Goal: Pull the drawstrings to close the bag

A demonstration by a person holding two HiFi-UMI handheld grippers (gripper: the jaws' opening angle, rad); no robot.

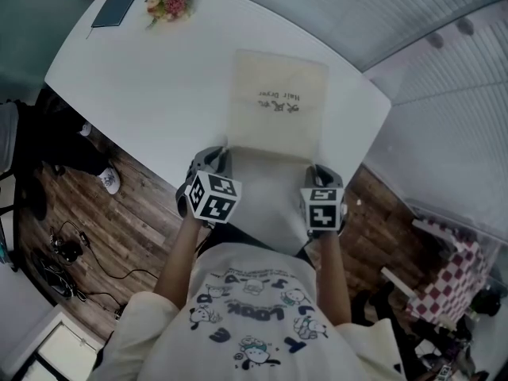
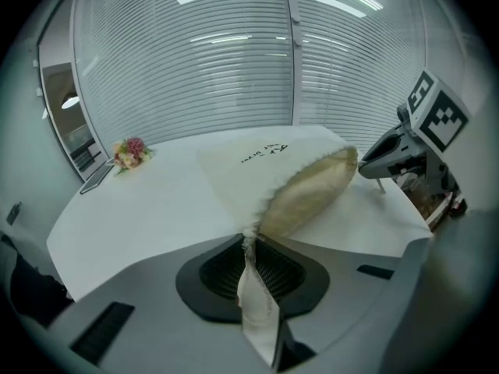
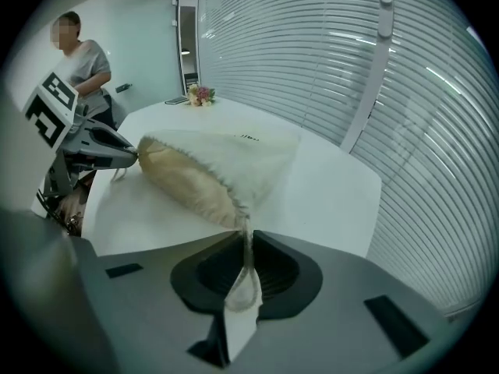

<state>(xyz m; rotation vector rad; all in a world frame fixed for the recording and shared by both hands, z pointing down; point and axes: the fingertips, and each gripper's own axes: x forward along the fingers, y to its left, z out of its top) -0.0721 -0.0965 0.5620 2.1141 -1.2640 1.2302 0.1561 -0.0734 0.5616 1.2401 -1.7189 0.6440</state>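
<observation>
A flat cream drawstring bag point(image 1: 276, 105) with dark print lies on the white table point(image 1: 151, 86), its mouth at the near edge. My left gripper point(image 1: 216, 155) is at the mouth's left corner, shut on the left drawstring point(image 2: 253, 287), which runs from the gathered corner down between the jaws. At the right corner my right gripper point(image 1: 320, 171) is shut on the right drawstring point(image 3: 246, 259), a thin cord with a loop. The bag's mouth point(image 2: 308, 189) is lifted and bulges between the two grippers. The right gripper point(image 2: 390, 156) shows in the left gripper view, the left gripper point(image 3: 101, 150) in the right gripper view.
A dark notebook point(image 1: 117, 4) and a small flower bunch point(image 1: 168, 3) lie at the table's far left. Slatted blinds point(image 2: 234, 61) stand behind the table. A checkered box point(image 1: 448, 280) and cables point(image 1: 67, 252) are on the wooden floor. A person point(image 3: 82, 65) stands beyond the table.
</observation>
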